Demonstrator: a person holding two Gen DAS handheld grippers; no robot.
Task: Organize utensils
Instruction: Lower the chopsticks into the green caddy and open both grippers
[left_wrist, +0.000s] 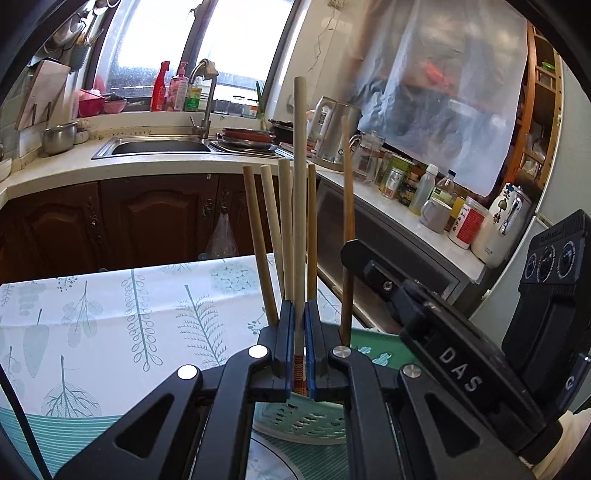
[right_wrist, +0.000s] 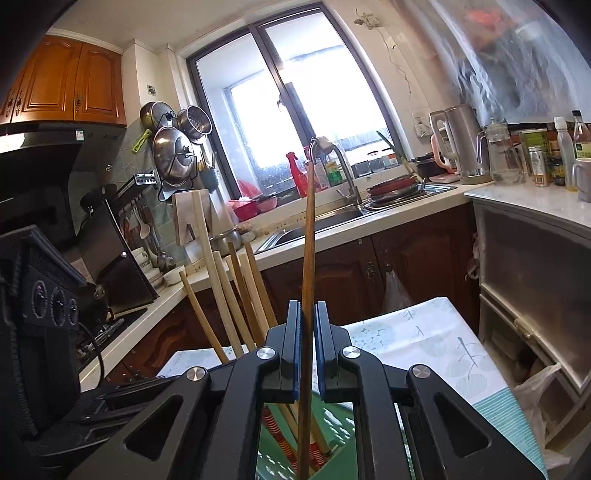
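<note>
Each gripper carries one chopstick standing nearly upright over the green holder (left_wrist: 306, 417), which sits on the worktop (left_wrist: 110, 314) near its right-hand edge as the left wrist view shows it. The left gripper (left_wrist: 299, 354) has its jaws clenched on a pale chopstick (left_wrist: 300, 184) with a red-striped tip, which points down into the holder's mouth. The right gripper (right_wrist: 307, 347) has its jaws clenched on a dark brown chopstick (right_wrist: 308, 258), long axis likewise near vertical, lower end reaching down inside the holder (right_wrist: 332, 424). Both are directly above or already in the opening, so the coming move looks like a straight drop rather than a sideways reach. Other pale chopsticks (left_wrist: 267, 240) already lean in the holder, just left of the held ones.

The holder's rim and floor are mostly hidden behind the gripper bodies, so how deep either tip sits cannot be told. Which compartment takes each stick is unclear.
</note>
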